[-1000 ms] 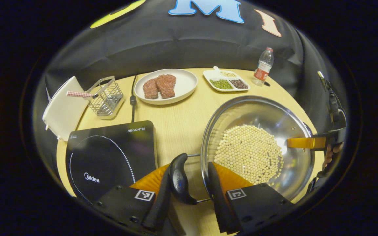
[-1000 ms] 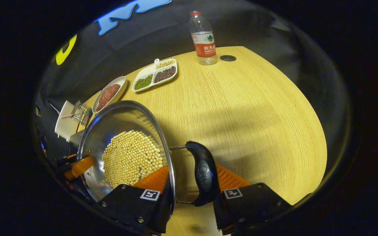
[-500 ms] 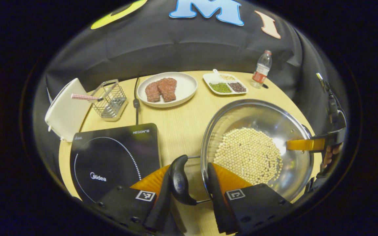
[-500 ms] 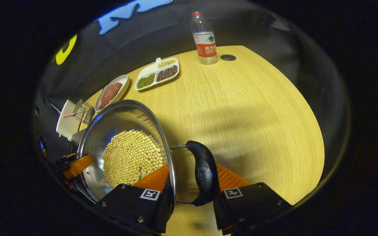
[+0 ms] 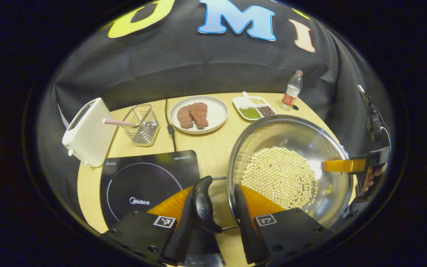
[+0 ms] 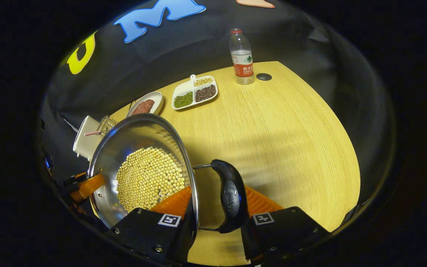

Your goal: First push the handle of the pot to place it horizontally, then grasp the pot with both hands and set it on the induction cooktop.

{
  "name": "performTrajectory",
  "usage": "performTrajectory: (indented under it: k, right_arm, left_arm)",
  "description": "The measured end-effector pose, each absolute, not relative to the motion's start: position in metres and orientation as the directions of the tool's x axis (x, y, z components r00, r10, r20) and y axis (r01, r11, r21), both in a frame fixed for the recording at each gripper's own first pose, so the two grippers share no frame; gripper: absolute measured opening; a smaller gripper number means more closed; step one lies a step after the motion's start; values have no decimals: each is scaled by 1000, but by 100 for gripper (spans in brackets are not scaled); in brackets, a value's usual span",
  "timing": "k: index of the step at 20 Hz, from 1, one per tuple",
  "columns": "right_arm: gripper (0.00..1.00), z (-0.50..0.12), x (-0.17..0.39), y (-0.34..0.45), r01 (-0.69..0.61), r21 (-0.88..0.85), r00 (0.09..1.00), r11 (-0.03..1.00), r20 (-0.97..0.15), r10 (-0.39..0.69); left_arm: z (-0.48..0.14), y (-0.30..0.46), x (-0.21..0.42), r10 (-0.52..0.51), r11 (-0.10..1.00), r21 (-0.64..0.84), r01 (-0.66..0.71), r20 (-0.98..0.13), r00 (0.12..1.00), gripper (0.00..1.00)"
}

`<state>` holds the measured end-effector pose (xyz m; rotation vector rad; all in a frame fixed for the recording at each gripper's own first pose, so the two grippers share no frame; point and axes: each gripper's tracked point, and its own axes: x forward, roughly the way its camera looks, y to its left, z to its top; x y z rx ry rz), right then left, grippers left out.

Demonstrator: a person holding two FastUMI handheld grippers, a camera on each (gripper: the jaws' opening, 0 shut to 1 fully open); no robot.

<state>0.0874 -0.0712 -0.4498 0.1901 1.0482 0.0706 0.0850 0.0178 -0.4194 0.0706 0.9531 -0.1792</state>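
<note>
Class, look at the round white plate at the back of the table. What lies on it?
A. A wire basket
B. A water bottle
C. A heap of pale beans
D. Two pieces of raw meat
D: the plate carries two reddish-brown pieces of meat side by side; the pale beans lie in the pot instead.

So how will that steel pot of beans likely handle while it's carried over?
The pot probably stays rigid. Its loose beans may slide if it tilts. It is gripped at opposite handles by the left tongs and right tongs, so it should stay level.
</note>
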Motion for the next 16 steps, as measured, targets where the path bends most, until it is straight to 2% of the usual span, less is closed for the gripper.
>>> performTrajectory:
  k: [3, 4, 16]
  right_arm:
    - [55, -442, 87, -76, 34, 187, 499, 982, -854, 145]
    - [55, -440, 88, -76, 31, 184, 502, 983, -853, 144]
    - [55, -432, 86, -76, 14, 178, 516, 984, -844, 145]
  left_arm:
    - [-404, 35, 79, -126, 983, -25, 181, -814, 568, 64]
    - [-399, 41, 77, -129, 983, -30, 180, -813, 568, 60]
    - [-363, 118, 59, -142, 985, -56, 165, -807, 573, 64]
